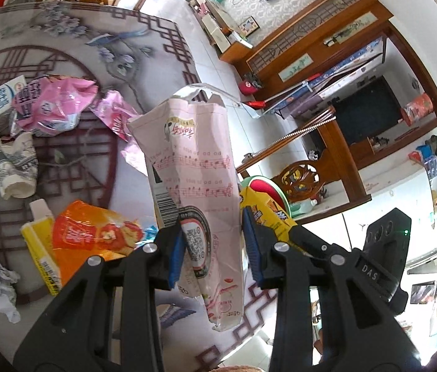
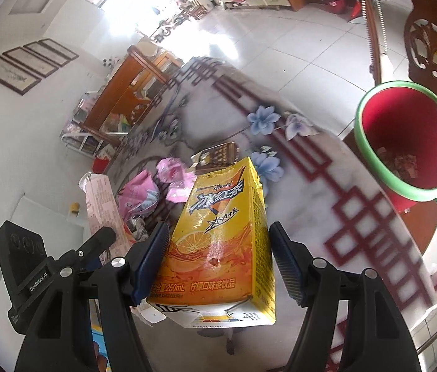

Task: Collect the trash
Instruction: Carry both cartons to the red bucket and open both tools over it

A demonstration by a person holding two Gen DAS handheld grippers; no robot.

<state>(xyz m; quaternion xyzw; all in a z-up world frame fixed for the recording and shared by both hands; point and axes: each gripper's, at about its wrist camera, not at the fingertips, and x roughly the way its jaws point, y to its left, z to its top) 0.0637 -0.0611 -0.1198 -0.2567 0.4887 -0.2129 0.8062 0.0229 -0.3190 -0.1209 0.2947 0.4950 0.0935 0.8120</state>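
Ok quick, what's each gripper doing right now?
Left gripper: shut on the pink paper packet.
Right gripper: shut on the yellow iced tea carton.

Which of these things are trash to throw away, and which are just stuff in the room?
Part of the job:
- pink wrapper in the left gripper
- yellow tea carton in the right gripper
- red bin
- orange packet, crumpled pink bags and paper cup on the table

Just lying about:
- carved wooden chair
- framed pictures
- wooden cabinet
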